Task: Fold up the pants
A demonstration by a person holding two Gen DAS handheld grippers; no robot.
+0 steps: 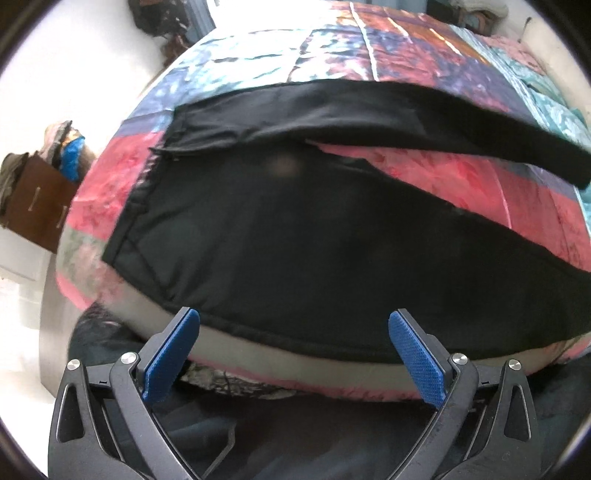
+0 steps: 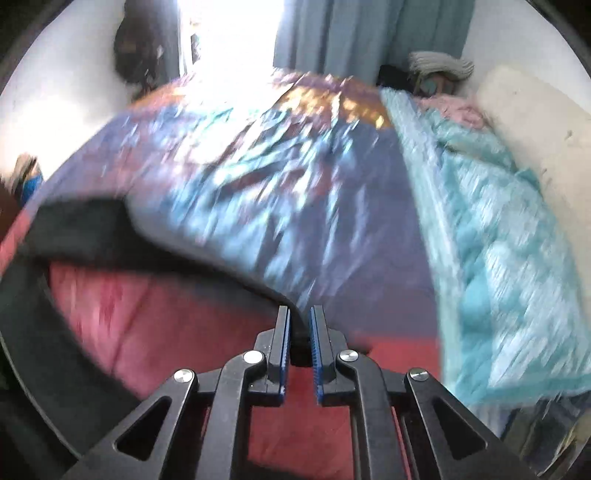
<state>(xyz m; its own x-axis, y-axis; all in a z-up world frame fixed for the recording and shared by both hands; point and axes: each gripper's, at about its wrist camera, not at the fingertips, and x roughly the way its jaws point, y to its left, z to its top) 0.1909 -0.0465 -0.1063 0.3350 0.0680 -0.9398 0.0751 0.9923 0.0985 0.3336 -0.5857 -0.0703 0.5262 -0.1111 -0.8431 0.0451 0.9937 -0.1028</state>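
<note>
Black pants (image 1: 288, 243) lie spread on a patchwork quilt (image 1: 424, 170), waistband to the left and both legs running right. The far leg (image 1: 369, 110) is apart from the near one. My left gripper (image 1: 293, 325) is open and empty, just off the near edge of the pants by the waist. In the right wrist view, which is blurred, my right gripper (image 2: 299, 314) is shut on the end of a black pant leg (image 2: 122, 243), which stretches away to the left above the quilt (image 2: 258, 184).
The bed's near edge (image 1: 295, 373) curves below the pants. A brown box with clutter (image 1: 40, 199) stands at the left. A teal blanket (image 2: 498, 240) and a cream pillow (image 2: 546, 140) lie at the right. Curtains (image 2: 369, 33) hang behind.
</note>
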